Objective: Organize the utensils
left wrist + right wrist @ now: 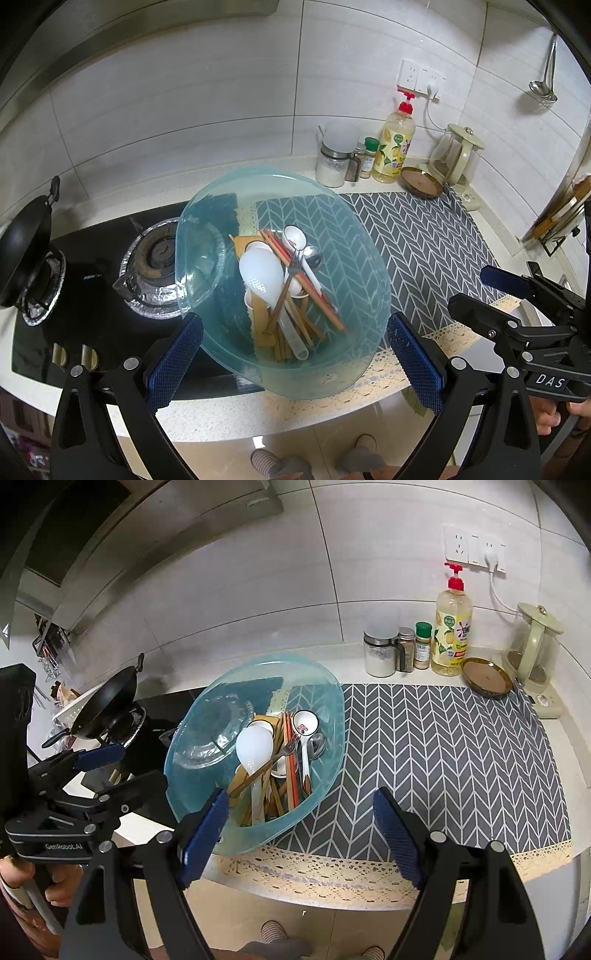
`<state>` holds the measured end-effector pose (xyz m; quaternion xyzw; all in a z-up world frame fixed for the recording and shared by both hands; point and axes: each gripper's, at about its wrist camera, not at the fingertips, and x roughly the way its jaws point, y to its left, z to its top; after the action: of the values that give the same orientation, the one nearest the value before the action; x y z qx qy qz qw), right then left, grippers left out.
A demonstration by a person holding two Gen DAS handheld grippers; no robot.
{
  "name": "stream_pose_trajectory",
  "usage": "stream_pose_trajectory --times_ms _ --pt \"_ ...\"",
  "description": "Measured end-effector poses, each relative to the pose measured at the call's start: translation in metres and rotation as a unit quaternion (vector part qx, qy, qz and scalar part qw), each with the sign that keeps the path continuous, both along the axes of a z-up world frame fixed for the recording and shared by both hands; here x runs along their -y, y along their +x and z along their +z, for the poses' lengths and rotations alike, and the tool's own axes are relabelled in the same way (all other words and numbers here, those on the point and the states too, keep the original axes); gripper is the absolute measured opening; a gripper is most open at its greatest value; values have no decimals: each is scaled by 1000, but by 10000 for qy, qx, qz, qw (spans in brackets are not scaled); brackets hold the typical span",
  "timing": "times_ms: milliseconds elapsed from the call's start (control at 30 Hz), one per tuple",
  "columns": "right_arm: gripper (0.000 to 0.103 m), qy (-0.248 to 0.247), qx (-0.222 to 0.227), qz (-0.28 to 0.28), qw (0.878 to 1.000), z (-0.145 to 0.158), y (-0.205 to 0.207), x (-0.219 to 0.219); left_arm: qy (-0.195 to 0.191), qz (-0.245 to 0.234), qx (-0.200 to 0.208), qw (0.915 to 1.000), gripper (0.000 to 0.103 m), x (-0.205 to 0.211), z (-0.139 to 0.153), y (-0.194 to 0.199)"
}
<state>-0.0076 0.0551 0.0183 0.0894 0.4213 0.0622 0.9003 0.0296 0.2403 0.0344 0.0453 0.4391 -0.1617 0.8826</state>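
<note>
A see-through blue basin point(351, 258) point(325, 701) sits on the counter, half over the hob and half on the mat. It holds a white rice paddle point(260, 269) point(253, 747), a white ceramic spoon point(295, 236) point(306, 722), a metal fork point(291, 266), a metal spoon point(314, 256), orange chopsticks point(303, 280) and several wooden pieces. My left gripper point(295, 321) point(144, 762) hovers open at the basin's near left side. My right gripper point(301, 794) point(471, 290) is open too, just in front of the basin's near right rim. Neither holds anything.
A grey chevron mat point(424, 240) point(443, 757) spreads to the right. A gas burner point(159, 258) and a black wok point(26, 251) stand left. Jars, a soap bottle point(452, 627), a brown dish point(485, 675) and a kettle point(535, 642) line the back wall. The counter edge lies just below the grippers.
</note>
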Motion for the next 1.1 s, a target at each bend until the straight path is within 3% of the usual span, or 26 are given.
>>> stream_pose_trajectory --times_ms 1100 --pt "78 -41 -43 -20 10000 -2 2 2 39 25 -29 10000 99 -2 0 -3"
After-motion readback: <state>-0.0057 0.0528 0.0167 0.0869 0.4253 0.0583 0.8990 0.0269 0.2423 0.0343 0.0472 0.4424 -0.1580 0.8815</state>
